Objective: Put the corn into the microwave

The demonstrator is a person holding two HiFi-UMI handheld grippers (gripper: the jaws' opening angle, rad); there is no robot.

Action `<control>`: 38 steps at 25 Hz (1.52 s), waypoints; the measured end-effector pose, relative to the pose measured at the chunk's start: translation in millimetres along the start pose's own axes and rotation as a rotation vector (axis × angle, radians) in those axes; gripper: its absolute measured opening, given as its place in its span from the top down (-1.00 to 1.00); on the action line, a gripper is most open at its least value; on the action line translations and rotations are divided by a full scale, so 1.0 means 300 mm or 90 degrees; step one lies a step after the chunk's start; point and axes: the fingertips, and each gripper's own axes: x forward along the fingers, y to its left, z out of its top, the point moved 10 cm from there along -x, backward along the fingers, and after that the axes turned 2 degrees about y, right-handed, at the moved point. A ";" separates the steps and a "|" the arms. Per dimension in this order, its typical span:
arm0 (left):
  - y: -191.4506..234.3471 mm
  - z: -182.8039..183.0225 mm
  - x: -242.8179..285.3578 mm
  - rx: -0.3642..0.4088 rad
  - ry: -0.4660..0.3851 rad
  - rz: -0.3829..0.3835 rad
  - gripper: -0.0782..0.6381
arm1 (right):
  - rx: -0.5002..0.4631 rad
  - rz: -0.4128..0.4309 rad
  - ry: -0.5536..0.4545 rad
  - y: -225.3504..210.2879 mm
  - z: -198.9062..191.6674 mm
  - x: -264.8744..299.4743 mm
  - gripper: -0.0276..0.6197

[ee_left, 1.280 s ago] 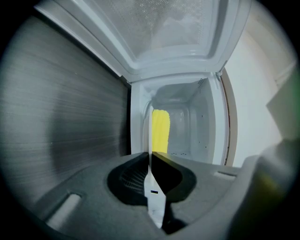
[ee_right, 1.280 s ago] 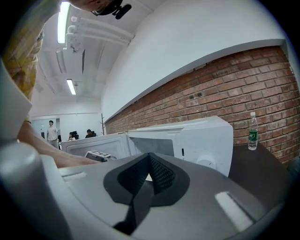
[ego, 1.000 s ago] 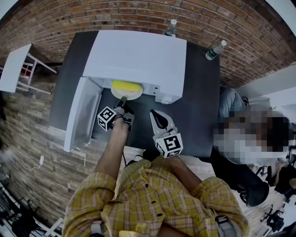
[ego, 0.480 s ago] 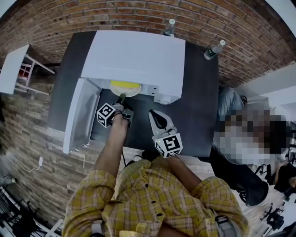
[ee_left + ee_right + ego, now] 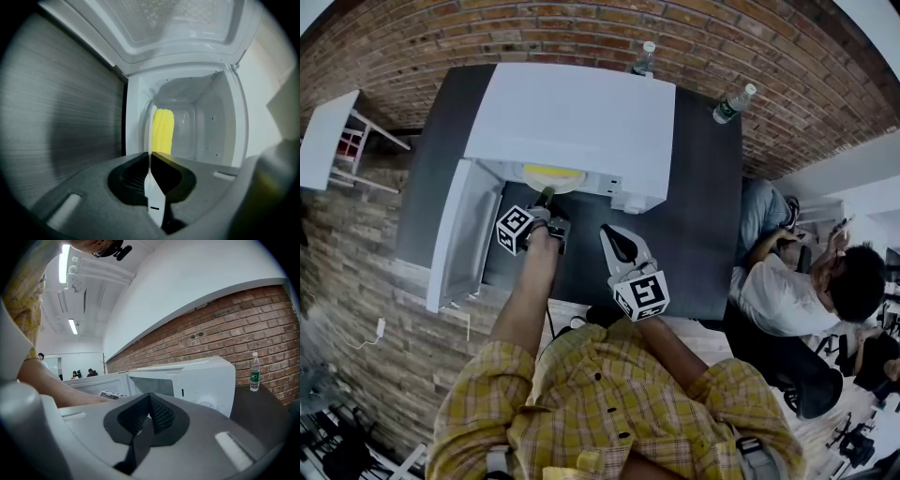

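A yellow corn cob [image 5: 549, 172] lies on a white plate [image 5: 572, 183] just inside the mouth of the white microwave [image 5: 581, 112], whose door [image 5: 464, 234] hangs open to the left. My left gripper [image 5: 546, 199] is shut on the plate's near rim. In the left gripper view the plate [image 5: 151, 140] shows edge-on between the jaws of the left gripper [image 5: 151, 157], with the corn [image 5: 163, 131] beyond it in the cavity. My right gripper [image 5: 614, 239] hovers over the dark table [image 5: 703, 225] in front of the microwave, shut and empty; the right gripper [image 5: 150, 399] faces the microwave [image 5: 201, 376].
Two water bottles [image 5: 646, 56] [image 5: 733, 101] stand at the table's far edge by the brick wall; one bottle [image 5: 254, 371] shows in the right gripper view. A seated person [image 5: 797, 281] is at the right. A white side table [image 5: 328, 136] stands at the left.
The left gripper has pushed the plate with the corn further into the microwave; less of the plate shows outside the opening. The right gripper has stayed put.
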 end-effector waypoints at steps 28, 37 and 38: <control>-0.029 0.032 0.068 -0.008 0.004 0.057 0.71 | -0.004 0.016 -0.010 0.014 0.011 0.005 0.93; -0.036 0.034 0.071 -0.020 0.030 0.120 0.51 | -0.003 0.016 -0.010 0.017 0.009 0.005 0.93; -0.034 0.035 0.071 -0.021 0.030 0.122 0.48 | -0.004 0.015 -0.010 0.016 0.010 0.004 0.93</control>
